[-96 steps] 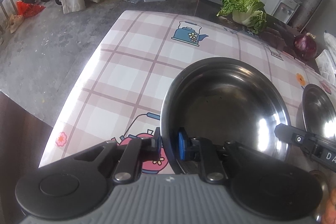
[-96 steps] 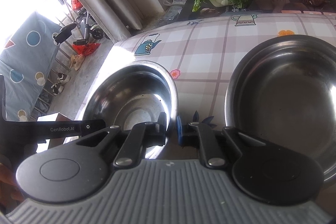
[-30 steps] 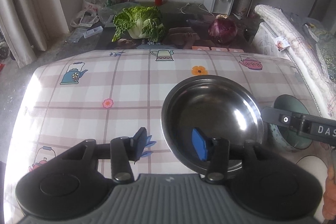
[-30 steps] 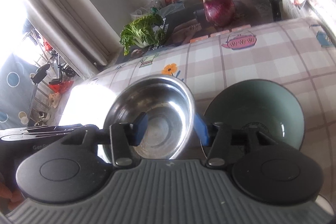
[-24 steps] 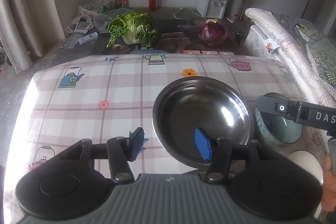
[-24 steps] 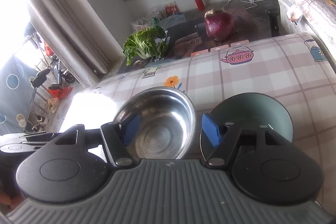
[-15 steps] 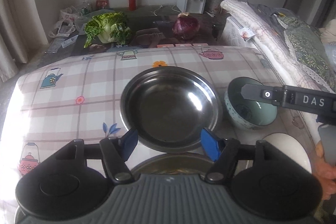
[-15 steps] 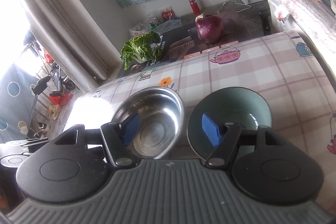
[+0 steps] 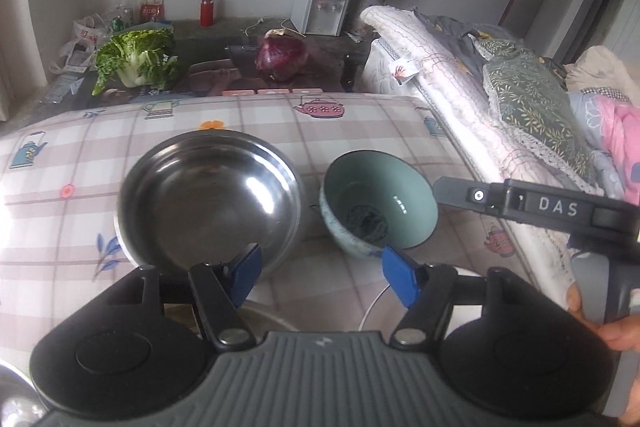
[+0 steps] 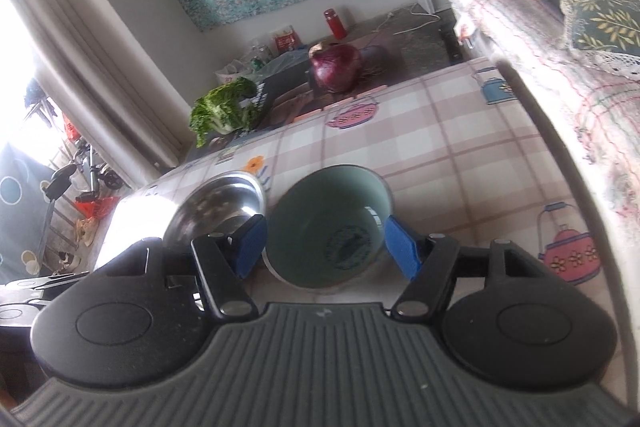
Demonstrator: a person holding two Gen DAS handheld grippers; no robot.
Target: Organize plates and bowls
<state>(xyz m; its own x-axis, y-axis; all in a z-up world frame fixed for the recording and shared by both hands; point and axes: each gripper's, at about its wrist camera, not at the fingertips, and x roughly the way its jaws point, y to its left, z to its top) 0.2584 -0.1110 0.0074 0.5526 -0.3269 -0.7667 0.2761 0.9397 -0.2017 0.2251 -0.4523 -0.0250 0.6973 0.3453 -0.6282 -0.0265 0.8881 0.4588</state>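
A steel bowl point(image 9: 208, 203) stands on the checked tablecloth point(image 9: 360, 123), with a pale green bowl point(image 9: 376, 203) just to its right. My left gripper point(image 9: 322, 275) is open and empty, held above the near side of both bowls. My right gripper point(image 10: 324, 247) is open and empty, its fingers straddling the green bowl point(image 10: 328, 227) from above; the steel bowl point(image 10: 220, 203) lies to its left. The right tool's body point(image 9: 560, 211) reaches in from the right in the left wrist view. A white plate's rim point(image 9: 376, 307) and another steel rim point(image 9: 264, 315) show under the left gripper.
Beyond the table's far edge lie a leafy cabbage point(image 9: 136, 59), a purple cabbage point(image 9: 282, 57) and a red bottle point(image 9: 206, 10). A water dispenser point(image 9: 324, 7) stands at the wall. Bedding point(image 9: 520, 99) runs along the table's right side.
Both grippers let go of the steel bowl's rim and opened. Both pulled back and shifted right; the green bowl came between the right fingers.
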